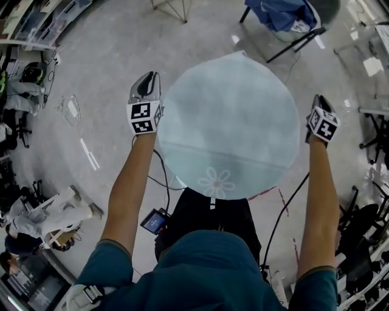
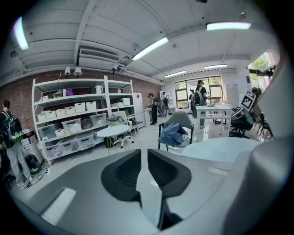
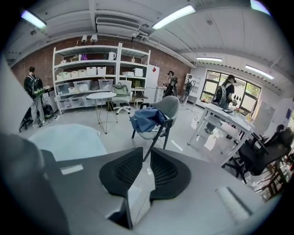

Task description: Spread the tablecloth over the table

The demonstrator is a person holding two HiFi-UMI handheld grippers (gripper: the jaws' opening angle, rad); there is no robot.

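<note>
A pale blue round tablecloth (image 1: pixel 228 121) with a white flower print lies spread over the table, hiding it; a fold line crosses its near part. My left gripper (image 1: pixel 148 78) is at the cloth's left edge and my right gripper (image 1: pixel 318 99) at its right edge, both pointing away from me. In the left gripper view the jaws (image 2: pixel 144 160) are nearly closed on a thin pale strip of cloth, with the tablecloth (image 2: pixel 220 149) to the right. In the right gripper view the gripper (image 3: pixel 147 160) pinches a similar strip, with the tablecloth (image 3: pixel 69 140) to the left.
A chair draped with a blue garment (image 1: pixel 282 15) stands beyond the table. Cables trail on the floor by my feet. Office chairs (image 1: pixel 364 231) crowd the right side, and people sit at the left (image 1: pixel 36 218). Shelving (image 2: pixel 78 114) and a small round table (image 2: pixel 114 131) stand farther off.
</note>
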